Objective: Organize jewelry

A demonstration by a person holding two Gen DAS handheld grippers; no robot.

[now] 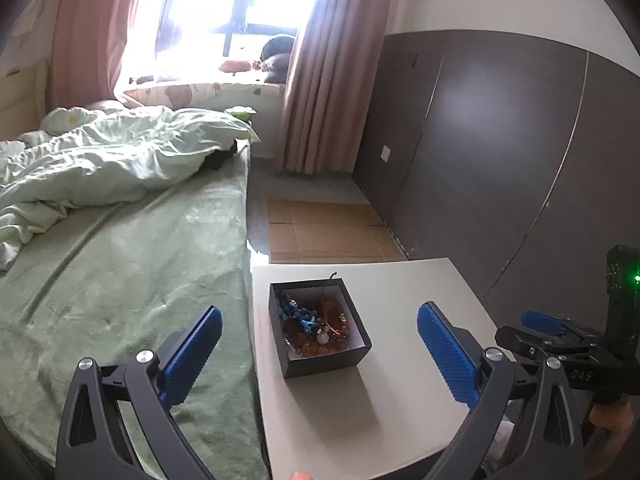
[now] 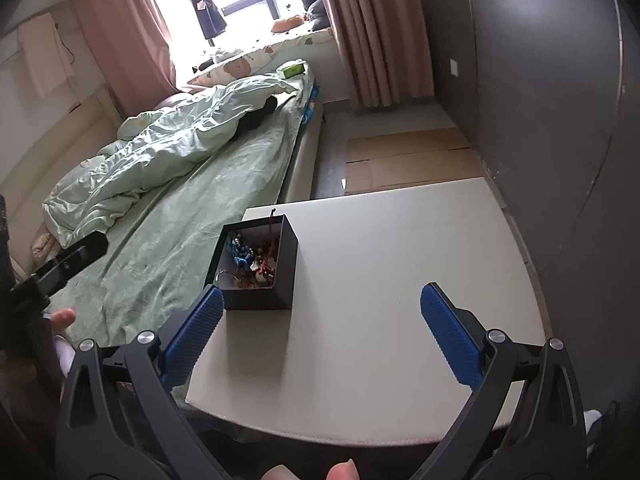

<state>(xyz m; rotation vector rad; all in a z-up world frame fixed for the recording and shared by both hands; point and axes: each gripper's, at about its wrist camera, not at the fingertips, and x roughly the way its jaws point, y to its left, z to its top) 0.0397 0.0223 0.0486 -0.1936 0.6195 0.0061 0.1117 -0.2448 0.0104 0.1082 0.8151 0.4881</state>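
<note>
A small black open box [image 1: 325,361] stands on the white table [image 1: 400,380] near its left edge. It holds a jumble of jewelry [image 1: 316,326]: blue beads, red cord, amber beads. A thin cord sticks up over its far rim. My left gripper [image 1: 319,314] is open and empty, held above and just in front of the box. In the right wrist view the box [image 2: 256,300] sits left of centre with the jewelry [image 2: 252,262] inside. My right gripper [image 2: 322,296] is open and empty above the table [image 2: 400,264], its left finger close to the box's near corner.
A bed with a green sheet [image 1: 120,272] and rumpled quilt [image 1: 100,160] runs along the table's left side. Flattened cardboard [image 1: 324,232] lies on the floor beyond the table. A dark wall panel [image 1: 500,160] stands to the right. The right gripper [image 1: 560,344] shows at the left view's right edge.
</note>
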